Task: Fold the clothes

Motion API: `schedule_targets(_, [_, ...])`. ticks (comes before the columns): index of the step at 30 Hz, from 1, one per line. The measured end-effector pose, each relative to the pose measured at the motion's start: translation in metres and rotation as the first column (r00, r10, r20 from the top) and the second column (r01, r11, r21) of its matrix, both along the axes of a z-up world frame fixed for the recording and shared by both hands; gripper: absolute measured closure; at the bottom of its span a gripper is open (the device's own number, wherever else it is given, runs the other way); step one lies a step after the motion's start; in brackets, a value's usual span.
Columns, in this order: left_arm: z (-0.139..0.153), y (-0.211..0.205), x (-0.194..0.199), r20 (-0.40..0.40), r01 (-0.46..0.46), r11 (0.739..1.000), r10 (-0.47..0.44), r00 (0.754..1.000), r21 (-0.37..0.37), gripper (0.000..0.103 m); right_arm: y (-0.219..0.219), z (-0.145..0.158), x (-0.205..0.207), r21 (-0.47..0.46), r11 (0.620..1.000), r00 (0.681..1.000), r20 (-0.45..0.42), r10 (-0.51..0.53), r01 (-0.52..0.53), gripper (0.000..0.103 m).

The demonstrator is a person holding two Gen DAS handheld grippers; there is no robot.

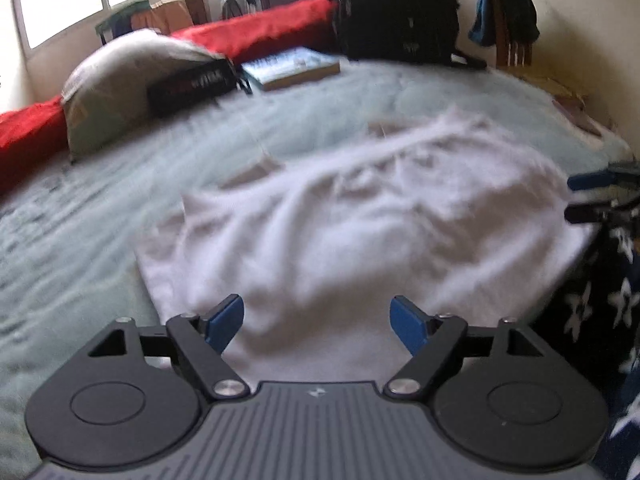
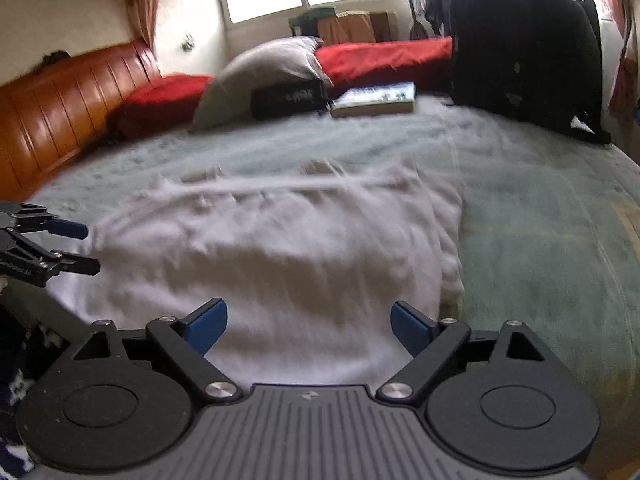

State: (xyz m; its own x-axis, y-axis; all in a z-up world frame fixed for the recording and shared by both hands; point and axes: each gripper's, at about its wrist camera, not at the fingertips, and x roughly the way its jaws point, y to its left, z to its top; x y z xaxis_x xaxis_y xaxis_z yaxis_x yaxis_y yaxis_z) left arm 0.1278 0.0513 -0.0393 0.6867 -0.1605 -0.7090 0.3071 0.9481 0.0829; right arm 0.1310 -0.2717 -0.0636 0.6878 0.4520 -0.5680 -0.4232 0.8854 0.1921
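A white garment (image 1: pixel 360 232) lies spread and wrinkled on a pale green bedspread (image 1: pixel 80 240); the right wrist view shows the same white garment (image 2: pixel 280 248). My left gripper (image 1: pixel 318 322) hovers over its near edge, open, with nothing between the blue pads. My right gripper (image 2: pixel 308 326) is open too, above the garment's near edge and empty. Each gripper shows at the edge of the other's view: the right gripper (image 1: pixel 600 198) at the right, the left gripper (image 2: pixel 76 248) at the left. Both views are blurred.
At the far side of the bed lie a grey pillow (image 1: pixel 128 80), a black pouch (image 1: pixel 192 88), a book (image 1: pixel 292 66), red cushions (image 1: pixel 260 32) and a black backpack (image 1: pixel 396 12). A wooden headboard (image 2: pixel 60 104) runs along the left. Dark star-patterned fabric (image 1: pixel 608 300) is at my right.
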Motion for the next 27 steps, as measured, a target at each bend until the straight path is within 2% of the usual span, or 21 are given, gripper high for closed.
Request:
schedule_targets(2, [0.006, 0.000, 0.007, 0.006, -0.002, 1.000, 0.002, 1.000, -0.025, 0.016, 0.003, 0.004, 0.007, 0.021, 1.000, 1.000, 0.006, 0.017, -0.017, 0.010])
schedule_targets(4, [0.001, 0.001, 0.017, -0.016, 0.000, 0.998, -0.001, 1.000, -0.071, 0.016, 0.008, 0.003, 0.014, 0.027, 1.000, 1.000, 0.009, 0.014, -0.014, 0.008])
schedule_targets(8, [-0.025, 0.009, 0.031, -0.110, -0.053, 0.992, 0.041, 0.993, -0.113, 0.016, 0.004, -0.014, 0.022, 0.022, 1.000, 0.998, -0.055, -0.015, 0.016, 0.008])
schedule_targets(12, [-0.023, 0.019, 0.027, -0.097, -0.070, 0.991, 0.059, 0.993, -0.114, 0.016, -0.010, -0.015, 0.021, 0.061, 0.998, 0.997, -0.078, -0.009, 0.014, 0.008])
schedule_targets(15, [-0.008, 0.020, 0.032, -0.049, -0.056, 0.992, 0.051, 0.998, -0.115, 0.015, -0.006, 0.003, 0.031, 0.038, 0.999, 1.000, -0.030, -0.004, 0.005, 0.003])
schedule_targets(18, [-0.001, 0.020, 0.047, -0.021, -0.035, 0.988, 0.033, 0.999, -0.152, 0.014, 0.005, 0.014, 0.053, 0.009, 1.000, 1.000, 0.003, 0.011, -0.011, 0.003])
schedule_targets(22, [-0.018, 0.022, 0.072, -0.064, -0.036, 0.976, 0.022, 0.998, -0.216, 0.014, 0.011, 0.005, 0.080, -0.002, 1.000, 1.000, -0.014, -0.010, 0.010, 0.003])
schedule_targets(26, [-0.033, 0.032, 0.069, -0.071, -0.064, 0.972, 0.049, 0.996, -0.226, 0.015, 0.015, -0.009, 0.105, -0.009, 0.999, 0.998, -0.041, -0.041, 0.040, 0.003])
schedule_targets(27, [-0.033, 0.032, 0.066, -0.082, -0.081, 0.978, 0.066, 0.994, -0.192, 0.014, 0.016, -0.012, 0.111, -0.011, 0.999, 0.998, -0.048, -0.048, 0.048, 0.002])
